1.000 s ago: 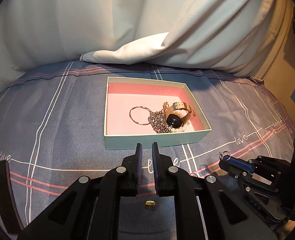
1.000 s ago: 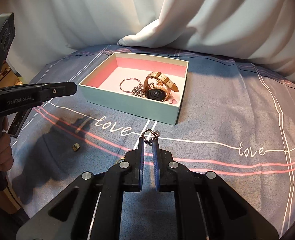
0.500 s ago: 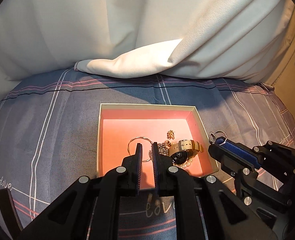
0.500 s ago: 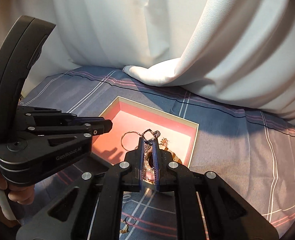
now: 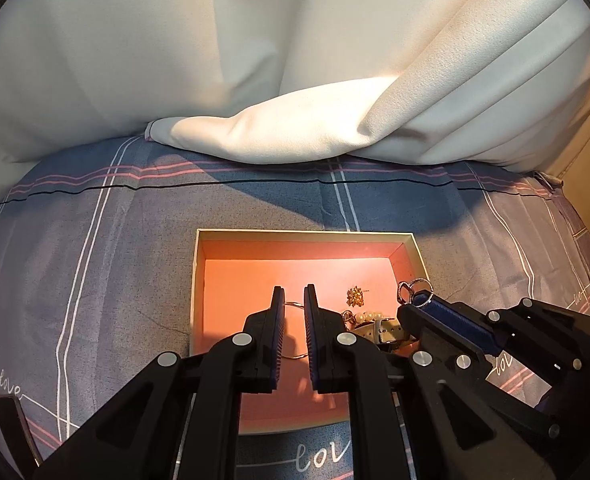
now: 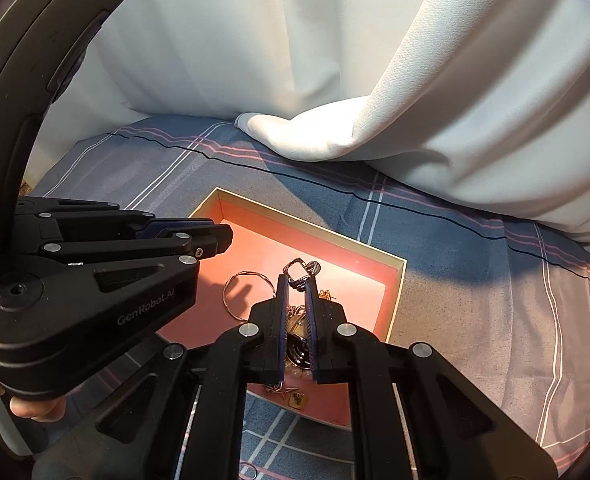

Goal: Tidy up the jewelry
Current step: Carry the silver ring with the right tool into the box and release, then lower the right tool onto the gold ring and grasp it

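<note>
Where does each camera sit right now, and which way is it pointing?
Left wrist: on the left hand-held gripper, looking forward and down into the pink-lined box; its fingers, slightly apart and empty, show, with the right hand-held gripper entering at right.
Right wrist: on the right hand-held gripper, above the box, pinching a silver ring; the left one and fingertips of the person's hand show at left.
Shared: box, thin hoop, watch, white curtain.

Open box [image 5: 411, 256], pink inside, cream rim, flat on bed. In it: thin hoop [image 6: 235, 294] left of watch [image 6: 297, 350], pearls [image 5: 365, 315] and gold flower earring [image 5: 355, 295] beside watch. Silver ring [image 6: 299, 272] above box, pinched between jaws.
</note>
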{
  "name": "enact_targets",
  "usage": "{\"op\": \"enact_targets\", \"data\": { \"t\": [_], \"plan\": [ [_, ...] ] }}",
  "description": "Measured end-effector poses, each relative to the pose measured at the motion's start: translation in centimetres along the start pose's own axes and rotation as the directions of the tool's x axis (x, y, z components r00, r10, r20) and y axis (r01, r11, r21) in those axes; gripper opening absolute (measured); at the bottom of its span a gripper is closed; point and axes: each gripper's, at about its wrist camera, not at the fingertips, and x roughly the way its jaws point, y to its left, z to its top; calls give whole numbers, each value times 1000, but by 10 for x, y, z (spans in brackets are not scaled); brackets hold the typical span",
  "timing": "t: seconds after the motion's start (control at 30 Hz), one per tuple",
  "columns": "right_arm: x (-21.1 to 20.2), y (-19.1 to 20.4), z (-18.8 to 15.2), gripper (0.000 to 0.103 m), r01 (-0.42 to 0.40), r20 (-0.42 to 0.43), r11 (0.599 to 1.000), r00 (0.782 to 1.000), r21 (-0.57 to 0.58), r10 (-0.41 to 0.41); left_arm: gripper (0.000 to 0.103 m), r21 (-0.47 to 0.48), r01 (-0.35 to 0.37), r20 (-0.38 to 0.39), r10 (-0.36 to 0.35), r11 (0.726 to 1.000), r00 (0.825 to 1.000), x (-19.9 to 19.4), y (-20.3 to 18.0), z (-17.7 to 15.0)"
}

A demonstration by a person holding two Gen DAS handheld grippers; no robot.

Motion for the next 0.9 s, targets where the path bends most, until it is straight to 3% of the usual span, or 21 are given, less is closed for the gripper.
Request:
{"op": "enact_targets", "data": {
  "t": [0.47,0.53,0.57,0.6,0.63,0.67,0.7,0.9],
  "plan": [
    [10,-1,-3,9,-7,-34,1000,999,4,7,10,-5,-2,-11,2,1000,1000,5,3,5],
    [9,-2,-5,9,1,-34,1000,999,7,-1,15,-32,3,-11,-3,999,1000,3,6,6],
    [8,-2,-5,16,4,-44,1000,999,10,-4,42,-54,3,-9,-4,999,1000,1,9,7],
    [7,-2,-6,40,10,-49,1000,999,12,-9,85,-82,1,-2,-1,997,1000,-1,13,8],
    [4,-3,-8,57,27,-40,999,999,16,-27,99,-109,-1,23,4,994,1000,-6,17,8],
    [-3,-3,-10,80,45,-18,999,999,20,-45,97,-126,-1,55,8,992,998,-13,19,6],
    [-10,-3,-13,85,51,5,998,999,25,-51,97,-126,-1,64,9,992,998,-18,21,5],
    [-38,-10,-55,91,40,26,994,999,99,-43,97,-73,13,60,-8,997,998,-36,21,-33]
  ]
}}
